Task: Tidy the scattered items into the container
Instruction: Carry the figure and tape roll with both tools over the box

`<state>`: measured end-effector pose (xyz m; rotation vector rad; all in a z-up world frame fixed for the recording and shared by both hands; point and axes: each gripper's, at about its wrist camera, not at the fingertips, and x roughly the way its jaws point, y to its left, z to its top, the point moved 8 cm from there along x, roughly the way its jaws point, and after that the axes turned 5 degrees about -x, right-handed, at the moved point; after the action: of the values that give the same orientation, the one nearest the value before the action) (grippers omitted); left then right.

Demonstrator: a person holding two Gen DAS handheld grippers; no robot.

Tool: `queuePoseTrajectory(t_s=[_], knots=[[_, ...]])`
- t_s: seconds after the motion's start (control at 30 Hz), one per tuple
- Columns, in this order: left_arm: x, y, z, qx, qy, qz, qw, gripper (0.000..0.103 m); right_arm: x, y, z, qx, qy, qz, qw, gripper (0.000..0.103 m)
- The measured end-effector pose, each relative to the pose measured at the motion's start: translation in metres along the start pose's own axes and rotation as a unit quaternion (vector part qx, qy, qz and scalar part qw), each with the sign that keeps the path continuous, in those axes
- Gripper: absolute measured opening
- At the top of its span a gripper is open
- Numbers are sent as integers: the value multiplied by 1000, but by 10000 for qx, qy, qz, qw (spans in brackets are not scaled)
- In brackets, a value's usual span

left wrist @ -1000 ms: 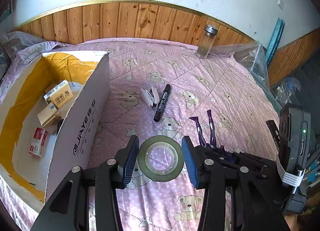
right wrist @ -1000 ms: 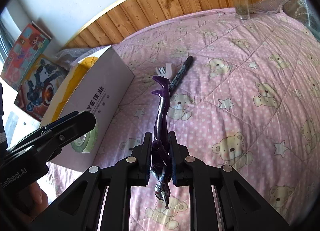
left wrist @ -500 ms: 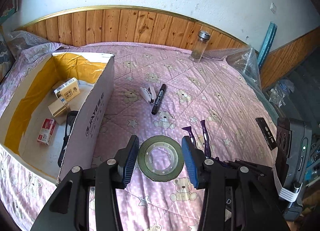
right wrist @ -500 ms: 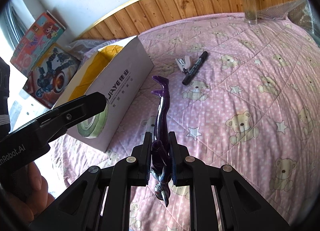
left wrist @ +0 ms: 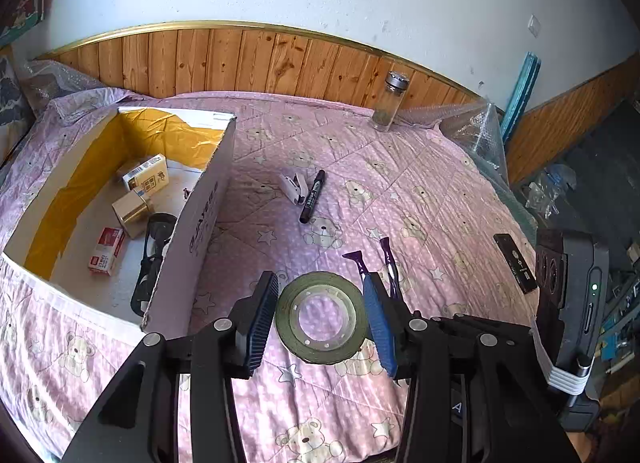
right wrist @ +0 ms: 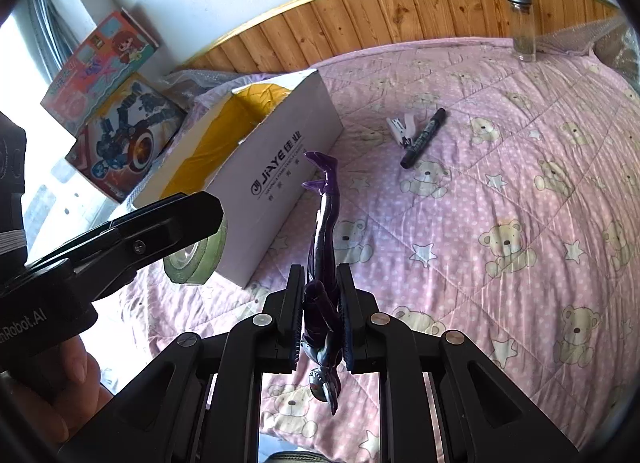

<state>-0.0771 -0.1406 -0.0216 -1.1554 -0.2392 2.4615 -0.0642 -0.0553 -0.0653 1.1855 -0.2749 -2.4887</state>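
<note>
My left gripper (left wrist: pixel 322 317) is shut on a greenish roll of tape (left wrist: pixel 320 337), held in the air above the pink bedspread, right of the open cardboard box (left wrist: pixel 192 219). The same tape roll (right wrist: pixel 196 259) and the left gripper show at the left of the right wrist view. My right gripper (right wrist: pixel 320 303) is shut on a purple toy figure (right wrist: pixel 324 231), legs pointing forward toward the cardboard box (right wrist: pixel 272 179). The figure's legs (left wrist: pixel 376 263) also show beside the tape. A black marker (left wrist: pixel 312 197) and a white stapler (left wrist: pixel 292 187) lie on the bed farther off.
The box holds small cartons (left wrist: pixel 146 179), a red packet (left wrist: pixel 106 251) and a black item (left wrist: pixel 152 259). A glass jar (left wrist: pixel 390 101) stands by the wooden headboard. Bubble wrap (left wrist: pixel 476 131) lies at the bed's right edge. Toy boxes (right wrist: pixel 116 123) lean left of the bed.
Both grippers have lifted and drawn back from the bed, so the box and the bedspread look smaller and farther. Each keeps its hold.
</note>
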Motion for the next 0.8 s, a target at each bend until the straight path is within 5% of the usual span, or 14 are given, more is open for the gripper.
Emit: queuePoseTrajectory(t_s=[0.8], knots=[[-50,51,18,-527,-400,-50,9978,46,-7,75,22,-805,-108,291,9963,16]])
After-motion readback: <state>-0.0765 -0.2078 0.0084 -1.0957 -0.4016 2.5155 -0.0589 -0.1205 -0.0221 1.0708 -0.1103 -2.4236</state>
